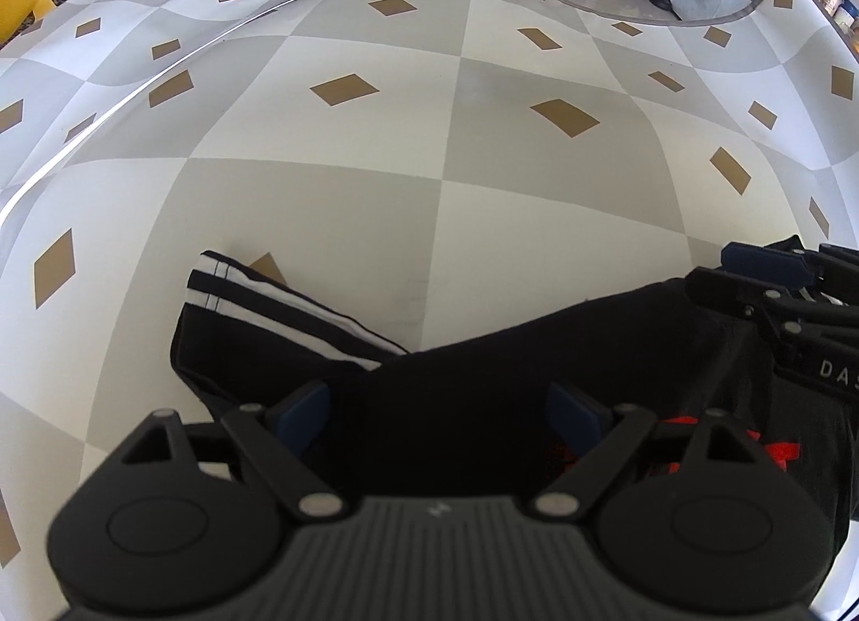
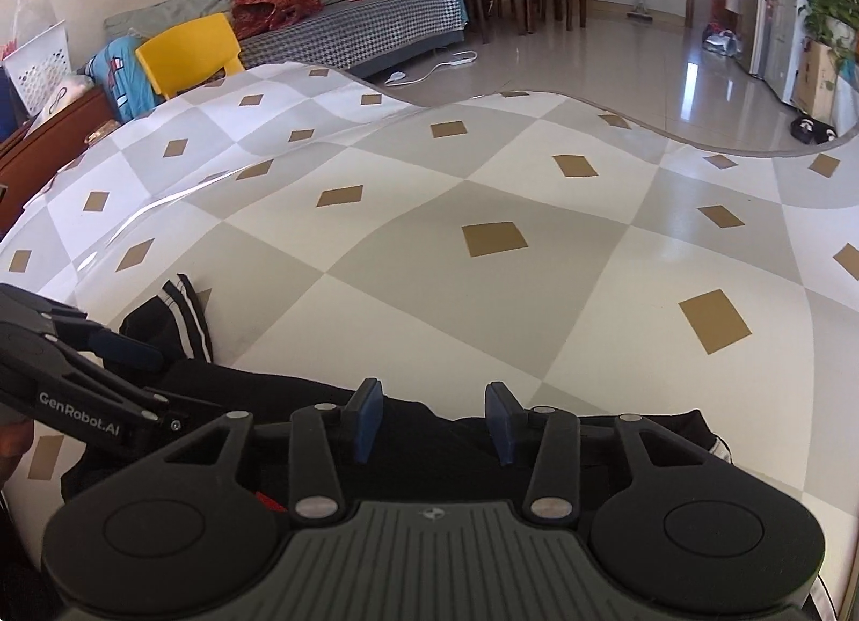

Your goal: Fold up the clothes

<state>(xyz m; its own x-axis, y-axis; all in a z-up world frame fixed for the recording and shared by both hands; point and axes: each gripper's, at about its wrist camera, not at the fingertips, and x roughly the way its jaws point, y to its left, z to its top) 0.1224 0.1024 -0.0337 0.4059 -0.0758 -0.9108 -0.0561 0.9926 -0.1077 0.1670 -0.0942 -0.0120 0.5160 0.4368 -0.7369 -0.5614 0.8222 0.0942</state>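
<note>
On the checked table [image 1: 376, 181] your black garment [image 1: 483, 379] lies bunched, one striped end out; left gripper [image 1: 437, 409] and right gripper [image 2: 434, 419] both gape, holding nothing. Folding mostly left.

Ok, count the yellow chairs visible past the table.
1: a yellow chair at the table's far left edge, in front of the checked sofa; the left wrist view catches only its edge. Others may be hidden.
</note>
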